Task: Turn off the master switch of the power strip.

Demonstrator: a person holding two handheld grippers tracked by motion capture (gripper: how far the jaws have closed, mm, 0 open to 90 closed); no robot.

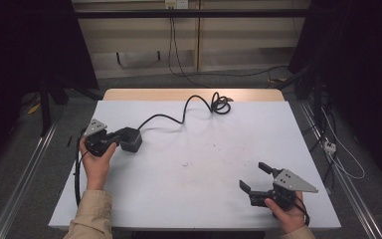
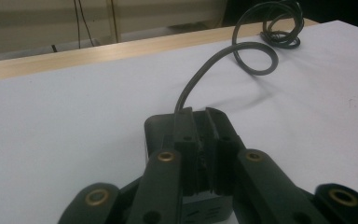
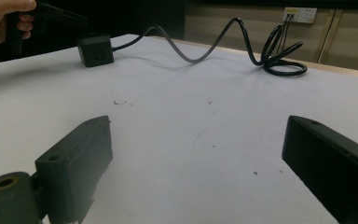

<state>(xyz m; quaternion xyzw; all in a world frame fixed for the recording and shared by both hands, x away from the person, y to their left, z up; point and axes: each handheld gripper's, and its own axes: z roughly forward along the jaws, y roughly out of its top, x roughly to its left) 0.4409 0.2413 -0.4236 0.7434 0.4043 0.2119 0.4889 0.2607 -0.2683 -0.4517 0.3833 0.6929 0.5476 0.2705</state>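
Observation:
A black box (image 1: 133, 143) with a black cable (image 1: 179, 117) lies at the left of the white table (image 1: 204, 164). My left gripper (image 1: 123, 136) reaches over it from the left. In the left gripper view the jaws (image 2: 201, 115) stand pressed together above the box (image 2: 154, 129), tips near where the cable (image 2: 242, 46) leaves it; I cannot tell whether they pinch anything. My right gripper (image 1: 252, 175) rests open near the front right edge. In the right gripper view its jaws (image 3: 198, 135) stand wide apart over bare table, with the box (image 3: 95, 49) far off.
The cable ends in a coil (image 1: 220, 104) at the table's back edge, by a wooden strip (image 1: 189, 93). A wall socket (image 3: 299, 14) sits behind. Metal rails (image 1: 22, 179) run along the floor on both sides. A person's hand (image 3: 0, 21) holds the left gripper.

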